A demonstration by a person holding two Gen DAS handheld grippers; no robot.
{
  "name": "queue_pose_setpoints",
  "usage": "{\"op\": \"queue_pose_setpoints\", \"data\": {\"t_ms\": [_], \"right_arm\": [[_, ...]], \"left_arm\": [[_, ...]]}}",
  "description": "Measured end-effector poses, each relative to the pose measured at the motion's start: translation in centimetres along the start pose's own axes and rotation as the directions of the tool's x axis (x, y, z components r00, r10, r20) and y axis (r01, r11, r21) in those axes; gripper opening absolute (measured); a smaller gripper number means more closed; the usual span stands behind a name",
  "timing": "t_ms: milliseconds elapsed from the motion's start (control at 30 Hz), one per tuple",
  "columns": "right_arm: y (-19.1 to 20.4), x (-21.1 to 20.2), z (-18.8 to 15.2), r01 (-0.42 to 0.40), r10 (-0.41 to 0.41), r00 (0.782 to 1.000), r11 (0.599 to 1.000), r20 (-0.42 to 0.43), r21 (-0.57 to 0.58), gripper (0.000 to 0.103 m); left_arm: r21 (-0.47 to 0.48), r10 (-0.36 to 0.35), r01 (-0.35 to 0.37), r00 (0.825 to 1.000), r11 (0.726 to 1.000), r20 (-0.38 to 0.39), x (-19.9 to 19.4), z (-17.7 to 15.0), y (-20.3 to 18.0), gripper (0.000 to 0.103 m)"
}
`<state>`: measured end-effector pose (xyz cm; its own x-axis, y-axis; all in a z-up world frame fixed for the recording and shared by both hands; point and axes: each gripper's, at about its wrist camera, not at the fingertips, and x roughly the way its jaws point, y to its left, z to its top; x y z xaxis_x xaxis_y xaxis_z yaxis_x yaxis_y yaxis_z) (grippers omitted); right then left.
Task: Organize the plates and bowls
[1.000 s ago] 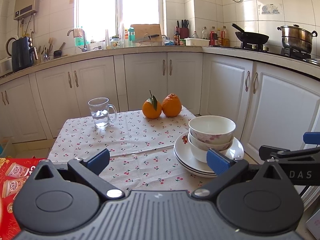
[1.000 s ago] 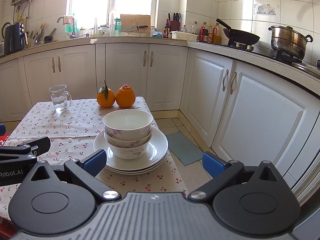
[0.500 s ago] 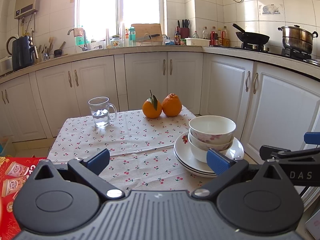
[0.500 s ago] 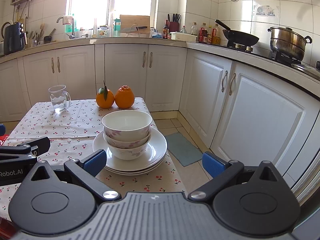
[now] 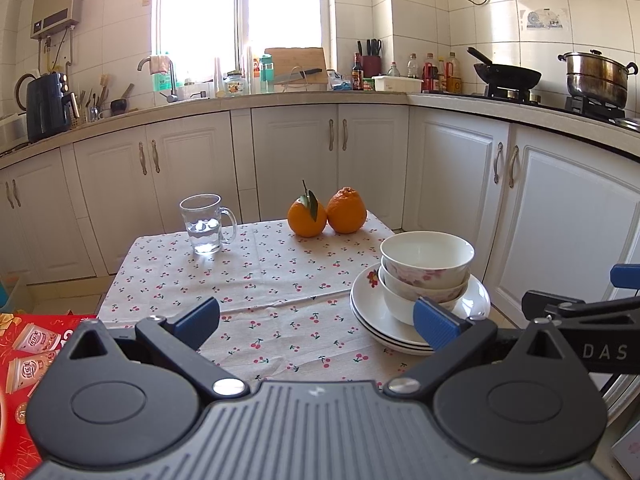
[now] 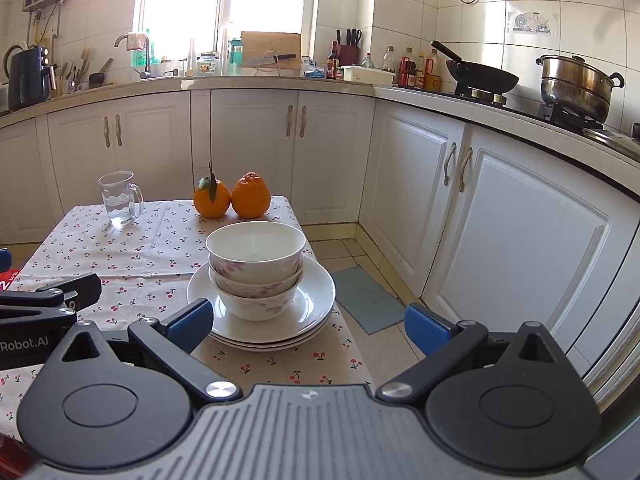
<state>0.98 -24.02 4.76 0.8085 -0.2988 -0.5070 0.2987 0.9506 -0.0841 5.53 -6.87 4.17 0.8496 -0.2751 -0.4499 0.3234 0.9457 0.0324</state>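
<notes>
Bowls (image 5: 426, 266), three nested, sit on stacked white plates (image 5: 478, 298) at the right edge of the cherry-print counter (image 5: 280, 272) in the left wrist view, where the left tongs (image 5: 316, 320) gape wide, holding nothing. From the right wrist, the same stack stands just beyond the right tongs (image 6: 306, 322), equally wide and empty, with two oranges (image 6: 232, 200) and a glass mug (image 6: 120, 200) farther back.

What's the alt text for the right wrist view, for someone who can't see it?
Three nested bowls sit on stacked white plates on a cherry-print tablecloth, just ahead of the open, empty right gripper. Behind them stand two oranges and a glass mug holding some water, with white kitchen cabinets beyond. The left gripper shows at the left edge.
</notes>
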Motion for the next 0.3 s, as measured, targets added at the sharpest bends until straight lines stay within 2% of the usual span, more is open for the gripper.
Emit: {"op": "queue_pose_setpoints", "data": {"t_ms": [300], "right_arm": [[-0.01,0.01,0.01,0.000,0.000,1.000,1.000,-0.001,0.001,0.103]], "left_arm": [[-0.002,-0.001,0.001,1.000,1.000,-0.002,0.02,-0.03,0.04,0.102]]}}
